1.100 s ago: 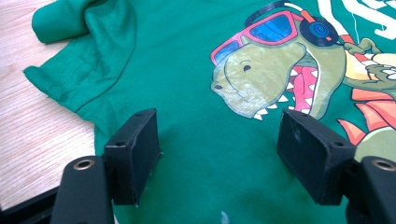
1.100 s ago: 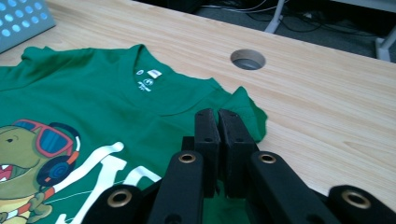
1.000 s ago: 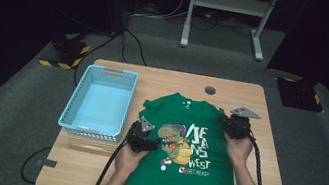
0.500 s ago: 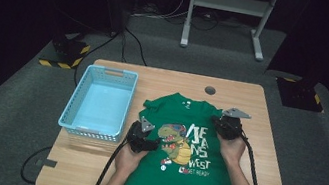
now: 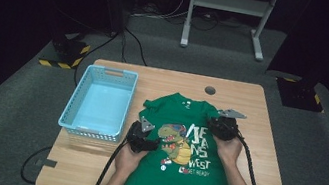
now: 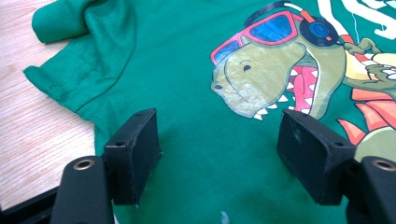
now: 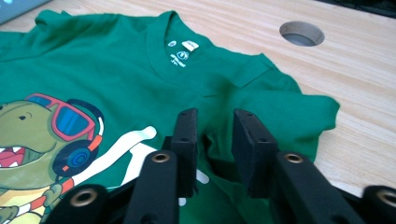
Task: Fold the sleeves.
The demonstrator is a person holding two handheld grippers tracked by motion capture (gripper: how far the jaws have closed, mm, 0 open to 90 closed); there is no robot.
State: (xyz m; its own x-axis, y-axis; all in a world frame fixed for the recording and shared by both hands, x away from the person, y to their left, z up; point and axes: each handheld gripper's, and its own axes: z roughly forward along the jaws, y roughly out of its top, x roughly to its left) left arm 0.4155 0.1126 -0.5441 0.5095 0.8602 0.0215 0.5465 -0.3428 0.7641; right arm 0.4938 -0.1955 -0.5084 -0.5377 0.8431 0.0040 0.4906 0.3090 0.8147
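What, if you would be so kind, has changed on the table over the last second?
The right tongs moved left and slightly toward the person, from the edge of the green dinosaur-print T-shirt onto it, below its right sleeve; their jaws now stand narrowly apart with a fold of cloth between them. The left tongs and the light blue plastic basket stayed put.

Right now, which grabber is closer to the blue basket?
Left. The left gripper sits on the green shirt just beside the blue basket; the right gripper is over the shirt's far sleeve, across the shirt from the basket.
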